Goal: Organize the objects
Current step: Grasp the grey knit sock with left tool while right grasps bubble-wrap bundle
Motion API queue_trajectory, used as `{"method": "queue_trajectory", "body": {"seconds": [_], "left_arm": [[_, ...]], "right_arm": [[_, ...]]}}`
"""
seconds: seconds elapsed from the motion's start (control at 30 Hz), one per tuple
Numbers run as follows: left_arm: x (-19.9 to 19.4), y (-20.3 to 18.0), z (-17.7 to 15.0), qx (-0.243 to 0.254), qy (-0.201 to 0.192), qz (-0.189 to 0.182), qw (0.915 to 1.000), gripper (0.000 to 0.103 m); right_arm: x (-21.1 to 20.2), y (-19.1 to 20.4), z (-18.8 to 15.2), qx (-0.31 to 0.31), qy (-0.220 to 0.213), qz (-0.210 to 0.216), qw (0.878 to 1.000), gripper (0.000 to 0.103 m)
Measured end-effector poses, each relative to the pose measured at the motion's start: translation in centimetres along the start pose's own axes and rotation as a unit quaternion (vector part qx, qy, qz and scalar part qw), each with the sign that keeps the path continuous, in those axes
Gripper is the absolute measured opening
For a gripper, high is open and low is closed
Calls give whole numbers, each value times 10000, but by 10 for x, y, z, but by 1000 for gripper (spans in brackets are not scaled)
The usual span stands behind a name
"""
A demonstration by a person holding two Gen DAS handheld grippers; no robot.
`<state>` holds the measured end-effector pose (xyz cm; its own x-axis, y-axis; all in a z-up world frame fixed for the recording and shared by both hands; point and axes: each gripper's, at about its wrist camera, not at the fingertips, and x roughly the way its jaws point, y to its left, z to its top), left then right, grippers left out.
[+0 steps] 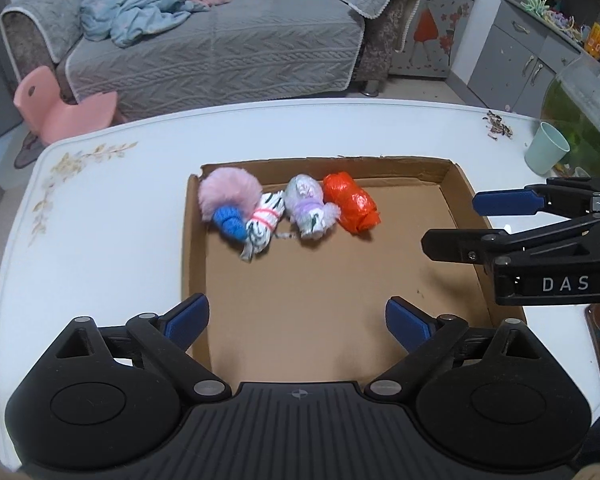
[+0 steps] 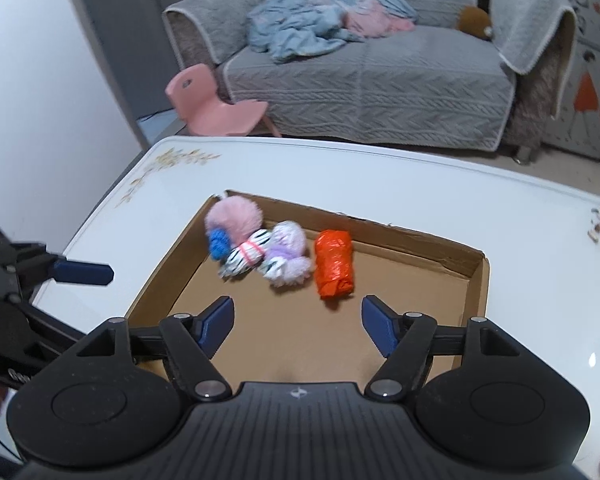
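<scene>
Bundles, four, lying in a row inside my cardboard tray (image 1: 466, 194) on the white table (image 1: 112, 216), all toward the tray's far wall. Nearest the tray's far-left corner: a pink fluffy bundle (image 1: 229, 196) with a blue knot (image 1: 230, 227) touching it. Beside that, a black-and-white striped roll (image 1: 260, 228) bound with a pink band. Next, a lilac fuzzy bundle (image 1: 310, 210), touching the striped one. Last in the row, an orange plastic-wrapped roll (image 1: 350, 208), just beside the lilac one.

Left claw (image 1: 296, 322): spread wide, nothing between its pads, hanging over the tray's near floor. Right claw (image 2: 298, 326): spread, nothing held, over the tray's near floor, the orange roll just beyond its tips.

Remaining stock outside the tray: a pale green cup (image 1: 548, 154) near the tray's far-right corner, and a scatter of crumbs beyond it. No further bundles in sight on the table.

Handling note, as I judge it: the placing step looks finished, so I should lift both claws straight clear, keeping the tips above the tray walls. These soft bundles would roll at a nudge, so I give the row a wide berth.
</scene>
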<state>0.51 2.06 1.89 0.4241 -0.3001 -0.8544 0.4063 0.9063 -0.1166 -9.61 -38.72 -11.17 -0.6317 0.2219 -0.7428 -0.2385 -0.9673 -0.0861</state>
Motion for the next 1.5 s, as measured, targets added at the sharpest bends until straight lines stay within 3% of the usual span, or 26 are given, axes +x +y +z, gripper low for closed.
{"method": "queue_trajectory", "body": {"seconds": [0.23,0.37,0.5,0.7,0.93,1.17,1.37,1.5], "left_arm": [[-34,0,-25,60,91,-64,9999,98],[-56,1,-53,122,125,-122,9998,102],[-62,7,-91,136,429,-115,9989,102],[-45,11,-141,156,1083,-110,9939,102],[-9,5,-159,151,1554,-4,9877,101],[11,11,-166,87,1708,266,9849,101],[24,23,-173,-13,1724,476,9839,98],[29,26,-177,-11,1731,494,9837,88]], "right_arm": [[-25,11,-12,-341,-144,7,9993,76],[-44,11,-29,-401,-188,-91,9990,83],[-55,16,-52,-495,-67,-214,9985,84],[-73,11,-90,-500,126,-199,9985,85],[-64,-26,-125,78,731,-573,9956,83],[-52,-42,-134,471,1090,-672,9906,83],[-28,-24,-138,238,1464,-565,9873,83],[-14,-20,-143,126,1712,-672,9829,83]]}}
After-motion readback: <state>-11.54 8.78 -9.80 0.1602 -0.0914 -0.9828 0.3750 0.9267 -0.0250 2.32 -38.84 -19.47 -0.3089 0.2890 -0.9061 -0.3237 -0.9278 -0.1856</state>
